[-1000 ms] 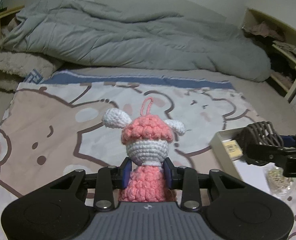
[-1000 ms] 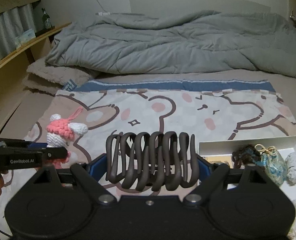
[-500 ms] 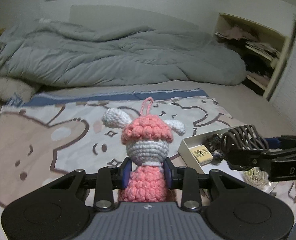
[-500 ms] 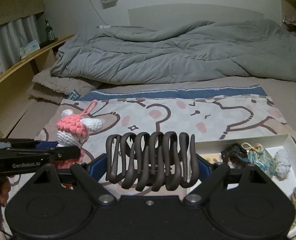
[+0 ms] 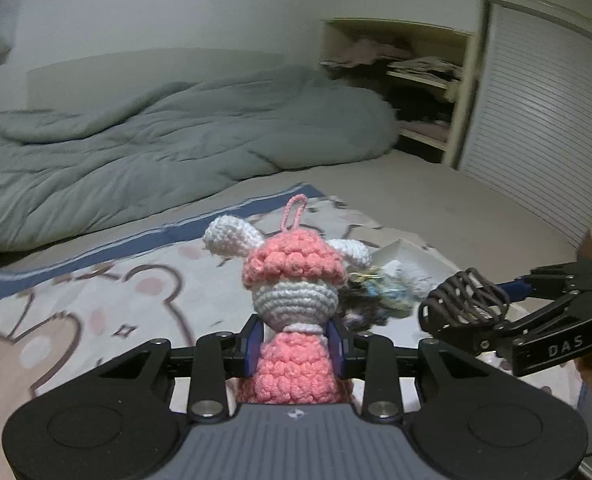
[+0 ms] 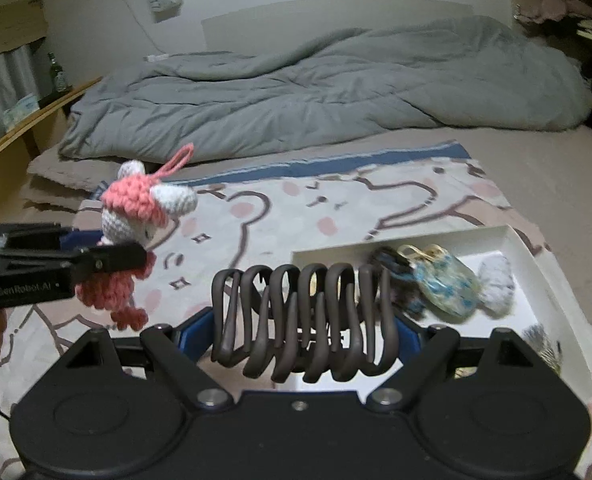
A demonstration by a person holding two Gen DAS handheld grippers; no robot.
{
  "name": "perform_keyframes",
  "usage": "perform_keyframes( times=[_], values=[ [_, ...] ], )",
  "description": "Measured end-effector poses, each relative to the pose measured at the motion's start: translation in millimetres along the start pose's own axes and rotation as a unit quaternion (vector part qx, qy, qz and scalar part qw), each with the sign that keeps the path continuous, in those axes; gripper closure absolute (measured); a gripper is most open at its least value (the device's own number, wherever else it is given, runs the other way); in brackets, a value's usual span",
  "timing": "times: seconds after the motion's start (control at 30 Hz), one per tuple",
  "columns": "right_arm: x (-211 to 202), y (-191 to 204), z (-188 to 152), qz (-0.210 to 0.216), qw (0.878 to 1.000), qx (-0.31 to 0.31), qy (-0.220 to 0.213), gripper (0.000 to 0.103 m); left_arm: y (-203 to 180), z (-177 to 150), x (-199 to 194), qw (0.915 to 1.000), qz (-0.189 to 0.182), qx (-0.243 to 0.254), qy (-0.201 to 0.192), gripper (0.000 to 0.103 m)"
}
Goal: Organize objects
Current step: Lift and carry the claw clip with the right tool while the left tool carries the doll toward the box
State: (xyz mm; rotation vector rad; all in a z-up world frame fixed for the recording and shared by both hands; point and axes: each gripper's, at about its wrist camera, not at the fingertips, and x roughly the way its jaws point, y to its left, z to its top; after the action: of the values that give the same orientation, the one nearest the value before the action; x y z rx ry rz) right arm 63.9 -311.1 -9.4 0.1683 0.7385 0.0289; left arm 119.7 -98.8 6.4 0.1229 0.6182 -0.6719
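My left gripper [image 5: 296, 344] is shut on a pink and white crochet doll [image 5: 292, 280], pinched at the body, its head and hanging loop standing upright. The right wrist view has the doll [image 6: 136, 216] in the air at the left, above the cartoon blanket. My right gripper [image 6: 299, 336] is shut on a dark brown wavy hair claw [image 6: 303, 320], held wide between the blue pads above the near left corner of a white box [image 6: 535, 264]. From the left wrist, the claw [image 5: 467, 304] hangs to the right of the doll, with the box [image 5: 399, 250] behind them.
The box holds a blue and yellow pouch [image 6: 443, 280], a white knitted piece [image 6: 495, 284] and a dark scrunchie [image 6: 391, 264]. A grey duvet [image 6: 335, 92] fills the back of the bed. Open shelves [image 5: 415, 80] and a slatted door [image 5: 535, 140] stand at the right.
Both grippers have carried their objects to the right, towards the white box. The left wrist view has swung right and rolled; the doll now overlaps the box's contents.
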Motion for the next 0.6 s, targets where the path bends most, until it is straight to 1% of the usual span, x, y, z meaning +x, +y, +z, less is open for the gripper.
perform_keyframes(
  times=[0.1, 0.2, 0.3, 0.4, 0.5, 0.6],
  values=[
    [0, -14, -5, -0.006, 1.000, 0.006, 0.005, 0.014, -13, 3, 12, 0.9995, -0.019, 0.025, 0.001, 0.068],
    [2, -24, -10, -0.008, 1.000, 0.009, 0.013, 0.014, -24, 9, 30, 0.9986, -0.029, 0.043, 0.009, 0.068],
    [4, -32, -17, -0.011, 1.000, 0.011, 0.024, 0.014, -39, 17, 45, 0.9964, -0.052, 0.066, 0.014, 0.068],
    [7, -38, -22, -0.016, 0.999, 0.010, 0.034, 0.014, -55, 22, 58, 0.9910, -0.080, 0.106, 0.017, 0.067],
    [12, -44, -28, -0.015, 0.999, 0.013, 0.048, 0.014, -69, 24, 75, 0.9844, -0.111, 0.133, 0.029, 0.067],
    [17, -47, -34, -0.016, 0.998, 0.009, 0.062, 0.014, -80, 21, 91, 0.9793, -0.120, 0.158, 0.041, 0.067]
  ],
)
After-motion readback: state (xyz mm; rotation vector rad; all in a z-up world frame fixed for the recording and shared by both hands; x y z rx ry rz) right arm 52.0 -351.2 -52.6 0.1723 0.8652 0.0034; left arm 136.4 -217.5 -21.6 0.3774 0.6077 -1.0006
